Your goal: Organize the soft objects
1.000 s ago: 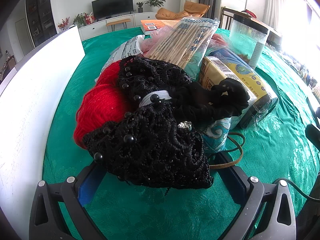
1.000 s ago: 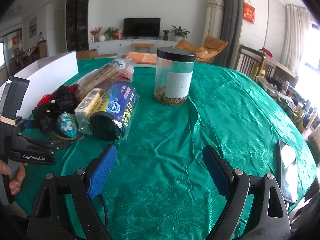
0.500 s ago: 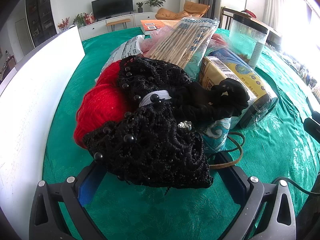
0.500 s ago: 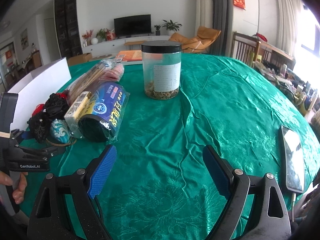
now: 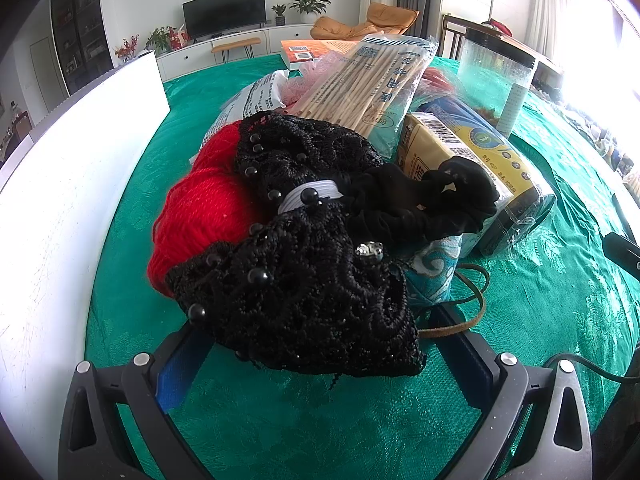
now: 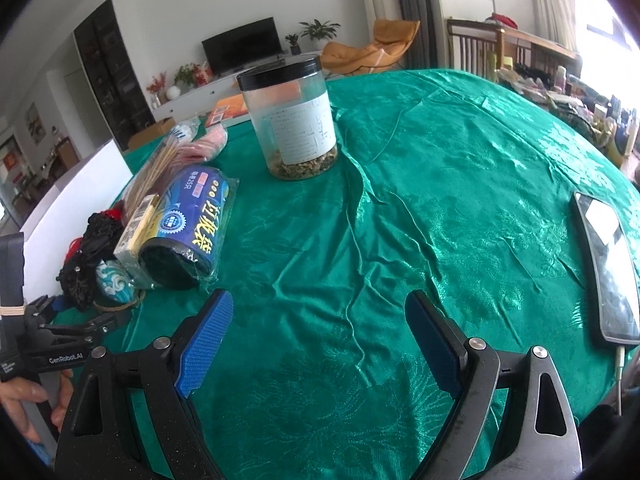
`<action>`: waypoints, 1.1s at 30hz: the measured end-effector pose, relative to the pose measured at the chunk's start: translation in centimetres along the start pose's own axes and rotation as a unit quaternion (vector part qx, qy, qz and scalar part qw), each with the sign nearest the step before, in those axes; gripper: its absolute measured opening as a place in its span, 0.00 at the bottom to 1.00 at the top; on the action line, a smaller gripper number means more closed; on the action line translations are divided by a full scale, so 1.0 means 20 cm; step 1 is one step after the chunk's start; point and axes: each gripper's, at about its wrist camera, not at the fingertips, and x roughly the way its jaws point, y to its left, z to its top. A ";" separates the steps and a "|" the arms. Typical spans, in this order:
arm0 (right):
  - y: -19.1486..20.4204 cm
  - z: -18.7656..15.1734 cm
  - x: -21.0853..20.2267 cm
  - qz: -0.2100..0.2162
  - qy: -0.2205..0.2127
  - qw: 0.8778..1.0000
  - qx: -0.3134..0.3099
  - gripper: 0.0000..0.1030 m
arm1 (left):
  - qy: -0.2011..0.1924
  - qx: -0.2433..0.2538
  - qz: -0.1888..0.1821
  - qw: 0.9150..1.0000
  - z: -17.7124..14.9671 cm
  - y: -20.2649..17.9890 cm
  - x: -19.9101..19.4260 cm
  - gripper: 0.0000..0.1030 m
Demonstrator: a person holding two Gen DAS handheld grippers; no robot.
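Note:
A black beaded lace cloth (image 5: 304,280) lies on the green tablecloth, its near edge draped between the fingers of my left gripper (image 5: 316,322), which is open around it. Red yarn (image 5: 200,212) sits against its left side. A black fabric scrunchie (image 5: 424,200) and a teal patterned pouch (image 5: 436,272) with a brown cord (image 5: 472,308) lie to its right. In the right wrist view the same pile (image 6: 88,256) is far left. My right gripper (image 6: 320,300) hangs open over bare cloth, holding nothing.
A white box (image 5: 60,200) stands along the left. Behind the pile lie a chopstick pack (image 5: 368,80), a roll of bags (image 5: 472,152), a clear jar (image 6: 292,120) and a book (image 5: 312,48). A phone (image 6: 604,264) lies at the right. A hand (image 6: 24,396) holds the left gripper.
The right gripper has moved forward and tilted, so the jar looks nearer and the phone shows more fully. The left gripper and the pile have not moved.

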 end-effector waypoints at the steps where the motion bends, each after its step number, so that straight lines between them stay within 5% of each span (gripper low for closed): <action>1: -0.01 0.00 0.00 0.002 0.002 1.000 0.004 0.87 | 0.000 0.000 0.000 1.000 0.00 0.00 0.00 1.00; 33: 0.00 -0.01 0.03 0.015 0.016 1.000 0.007 0.87 | 0.000 0.000 0.001 1.000 0.00 0.00 0.00 1.00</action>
